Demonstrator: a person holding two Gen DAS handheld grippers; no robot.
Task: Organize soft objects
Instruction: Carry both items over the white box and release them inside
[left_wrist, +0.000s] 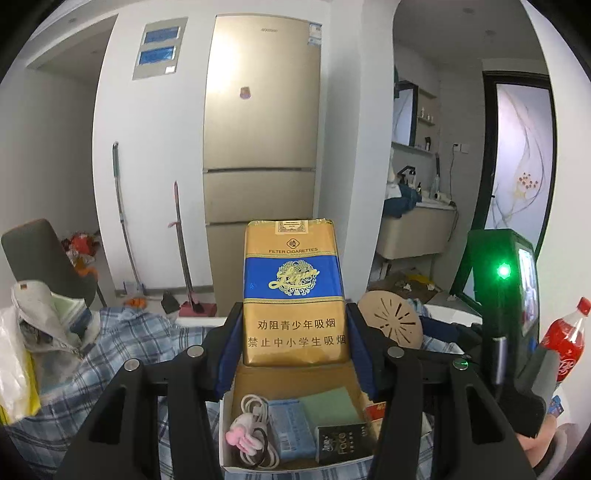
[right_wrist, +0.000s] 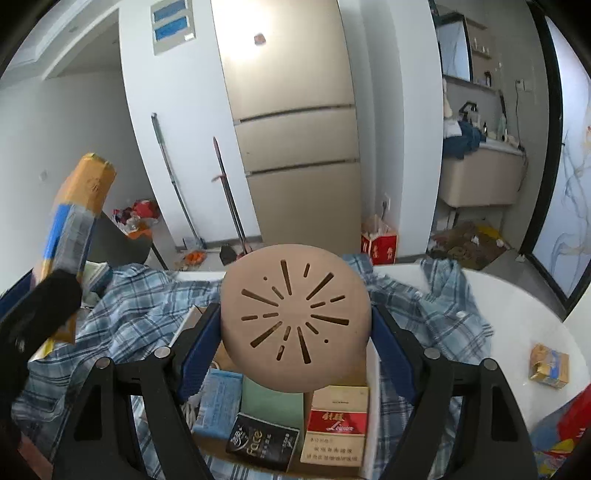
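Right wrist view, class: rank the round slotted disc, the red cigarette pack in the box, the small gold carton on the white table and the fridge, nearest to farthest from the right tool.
1. Round slotted disc: gripped in the right tool.
2. Red cigarette pack: just below, in the box.
3. Small gold carton: off right on the table.
4. Fridge: far back, against the wall.

We hold our left gripper (left_wrist: 295, 325) raised and angled slightly downward, jaws clamped on a load. Beside it, our right gripper (right_wrist: 295, 325) tilts lower, likewise clamped.
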